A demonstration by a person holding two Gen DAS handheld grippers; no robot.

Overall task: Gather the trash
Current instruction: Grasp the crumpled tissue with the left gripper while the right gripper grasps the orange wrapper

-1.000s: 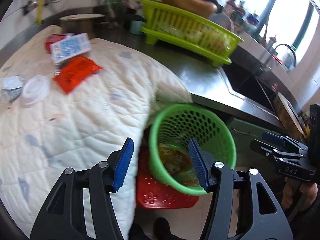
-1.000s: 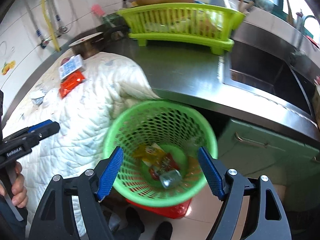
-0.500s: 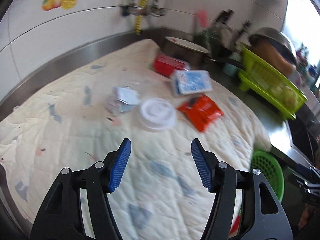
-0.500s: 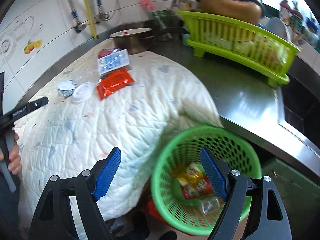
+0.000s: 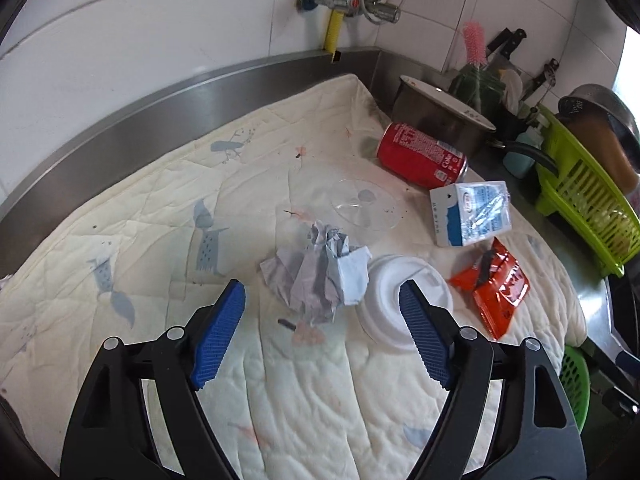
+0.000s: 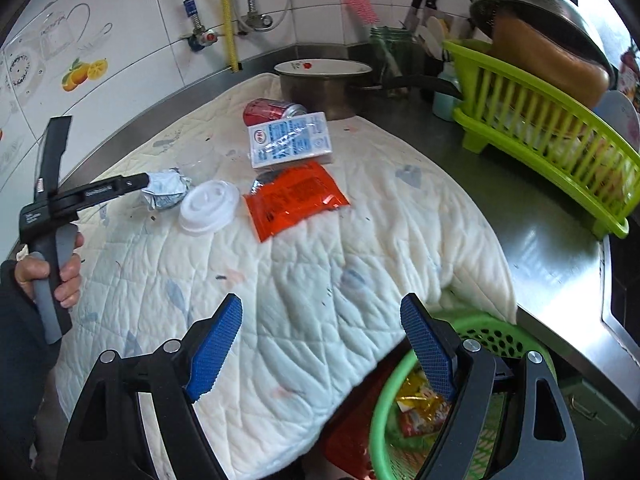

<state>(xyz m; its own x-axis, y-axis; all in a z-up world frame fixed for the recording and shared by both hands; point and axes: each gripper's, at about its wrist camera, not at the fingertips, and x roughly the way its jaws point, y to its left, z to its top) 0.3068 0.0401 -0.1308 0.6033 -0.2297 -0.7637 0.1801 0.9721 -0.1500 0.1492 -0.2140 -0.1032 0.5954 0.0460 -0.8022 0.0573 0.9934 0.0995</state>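
The left hand-held gripper (image 5: pixel 320 332) is held released, with the crumpled paper (image 5: pixel 320 270) lying just ahead between its fingers. The right hand-held gripper (image 6: pixel 320 344) is held released above the basket (image 6: pixel 486 336).

White tiled wall (image 5: pixel 160 32) behind a steel counter (image 6: pixel 532 216), daylight at right.

Both tools share one build. The left gripper (image 5: pixel 322 326) and right gripper (image 6: pixel 320 338) have black plastic frames with triangular cut-outs, silver screw heads, and ribbed blue pads (image 5: pixel 218 336). At far left, the bare-skinned left hand (image 6: pixel 48 274) shows a dark sleeve.
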